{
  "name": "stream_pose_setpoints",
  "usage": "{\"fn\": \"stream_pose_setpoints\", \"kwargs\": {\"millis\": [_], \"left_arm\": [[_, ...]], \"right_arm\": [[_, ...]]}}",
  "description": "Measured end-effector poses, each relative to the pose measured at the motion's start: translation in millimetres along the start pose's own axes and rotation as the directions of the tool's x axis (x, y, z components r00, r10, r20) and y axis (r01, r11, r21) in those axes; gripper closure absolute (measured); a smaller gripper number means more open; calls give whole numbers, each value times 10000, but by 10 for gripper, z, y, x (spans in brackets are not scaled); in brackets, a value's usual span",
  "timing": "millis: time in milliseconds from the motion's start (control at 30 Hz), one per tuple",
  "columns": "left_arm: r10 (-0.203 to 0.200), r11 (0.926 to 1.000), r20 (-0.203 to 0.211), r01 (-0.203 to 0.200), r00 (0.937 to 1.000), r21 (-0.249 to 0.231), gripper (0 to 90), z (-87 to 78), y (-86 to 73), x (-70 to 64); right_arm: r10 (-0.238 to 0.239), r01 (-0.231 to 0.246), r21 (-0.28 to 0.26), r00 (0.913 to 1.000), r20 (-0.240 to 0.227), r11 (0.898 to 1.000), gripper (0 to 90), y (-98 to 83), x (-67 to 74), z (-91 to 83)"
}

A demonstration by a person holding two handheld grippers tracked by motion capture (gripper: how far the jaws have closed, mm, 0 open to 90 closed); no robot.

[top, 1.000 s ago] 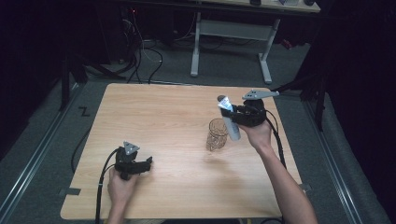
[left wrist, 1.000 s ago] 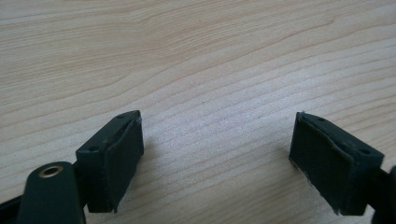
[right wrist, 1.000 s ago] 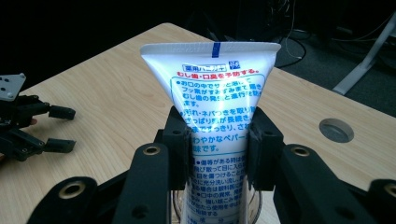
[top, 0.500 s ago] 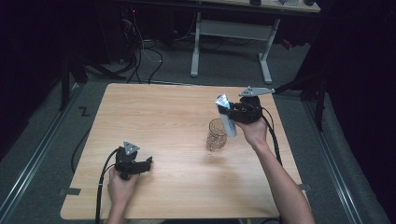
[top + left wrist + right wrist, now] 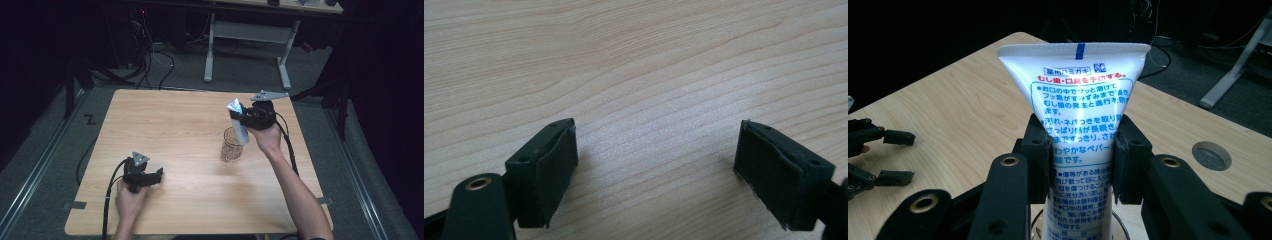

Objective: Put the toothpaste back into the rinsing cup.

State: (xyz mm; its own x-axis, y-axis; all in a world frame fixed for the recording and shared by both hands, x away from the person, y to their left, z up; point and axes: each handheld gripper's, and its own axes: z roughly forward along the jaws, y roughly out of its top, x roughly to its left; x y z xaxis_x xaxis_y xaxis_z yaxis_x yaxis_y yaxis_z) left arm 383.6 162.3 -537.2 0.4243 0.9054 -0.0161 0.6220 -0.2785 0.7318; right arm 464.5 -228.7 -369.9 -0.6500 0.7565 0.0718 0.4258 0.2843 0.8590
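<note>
so the right gripper (image 5: 243, 119) is pinching a white toothpaste tube (image 5: 238, 123) around its middle, crimped flat end pointing up. In the right gripper view the two black pads are pressing in on both sides of the tube (image 5: 1079, 130), and you can read blue and red Japanese print on it, with a little blue mark on the crimp at the top. The lower end of the tube is hanging right over the mouth of a clear glass cup (image 5: 231, 145) that's standing on the wooden table (image 5: 175, 125), a bit right of centre; can't really tell if the tip is dipping inside the rim or just above it.

The left gripper (image 5: 159, 175) is sitting near the front left of the table, well apart from the cup. In the left gripper view its jaws are spread wide with nothing but bare wood (image 5: 634, 75) between them
</note>
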Motion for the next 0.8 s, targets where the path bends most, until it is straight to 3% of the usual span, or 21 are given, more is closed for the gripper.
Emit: {"fn": "stream_pose_setpoints", "kwargs": {"millis": [800], "left_arm": [[-3, 10000, -3, 3, 10000, 0, 176, 0, 0, 0]], "right_arm": [[-150, 142, 190, 9990, 431, 9997, 657, -43, -9, 220]]}}
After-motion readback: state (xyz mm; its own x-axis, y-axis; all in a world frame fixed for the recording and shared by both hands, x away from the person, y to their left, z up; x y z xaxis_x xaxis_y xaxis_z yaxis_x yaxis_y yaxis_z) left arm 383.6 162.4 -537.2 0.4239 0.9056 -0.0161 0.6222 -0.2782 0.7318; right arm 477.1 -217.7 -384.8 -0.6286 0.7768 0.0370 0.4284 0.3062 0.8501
